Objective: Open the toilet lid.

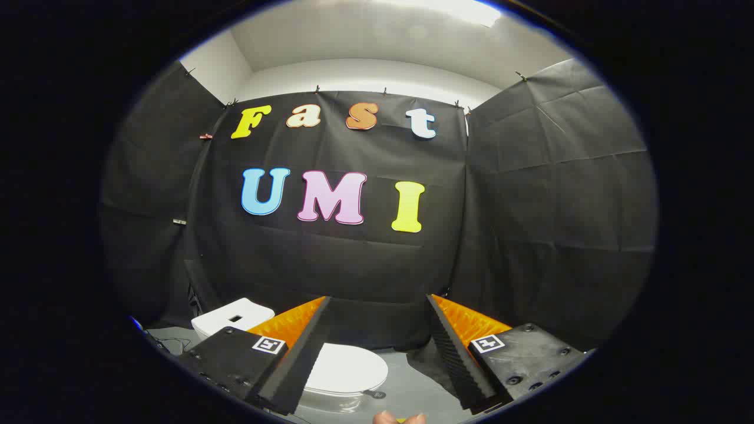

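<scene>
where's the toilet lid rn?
Gripper view: toilet lid lies closed on the bowl, low between the open gripper's fingers, nearer the left one, with the tank behind it.

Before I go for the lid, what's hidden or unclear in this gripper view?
- Toilet lid: its near-left edge sits behind the left finger, so no lifting lip is visible.
- Tank: partly covered by the gripper body.
- Bowl base and floor contact: cut off below the open fingers.
- Hinge between lid and tank: hidden behind the left finger.
- Hand: only fingertips visible.
</scene>
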A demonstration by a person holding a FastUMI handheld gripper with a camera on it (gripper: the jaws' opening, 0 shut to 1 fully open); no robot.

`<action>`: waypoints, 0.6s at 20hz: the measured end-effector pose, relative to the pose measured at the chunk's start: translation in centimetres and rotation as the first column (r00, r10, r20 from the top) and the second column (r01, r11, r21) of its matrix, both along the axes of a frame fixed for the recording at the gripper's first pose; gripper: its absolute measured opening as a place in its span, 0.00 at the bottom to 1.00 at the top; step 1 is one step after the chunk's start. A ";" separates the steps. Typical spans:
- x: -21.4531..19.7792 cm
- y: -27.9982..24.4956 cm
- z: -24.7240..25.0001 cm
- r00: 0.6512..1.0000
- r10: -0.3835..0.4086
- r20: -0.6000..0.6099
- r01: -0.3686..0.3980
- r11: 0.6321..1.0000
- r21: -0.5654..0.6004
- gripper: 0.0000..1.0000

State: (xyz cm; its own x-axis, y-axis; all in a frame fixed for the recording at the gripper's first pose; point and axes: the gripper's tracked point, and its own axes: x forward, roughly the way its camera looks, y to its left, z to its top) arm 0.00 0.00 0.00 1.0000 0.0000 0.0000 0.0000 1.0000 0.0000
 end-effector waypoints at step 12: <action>0.3 0.2 -0.4 1.000 0.006 -0.003 -0.006 1.000 -0.002 0.99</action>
State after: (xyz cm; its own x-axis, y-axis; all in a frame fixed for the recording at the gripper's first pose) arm 0.27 0.24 -0.45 1.0000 0.0063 -0.0033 -0.0063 1.0000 -0.0021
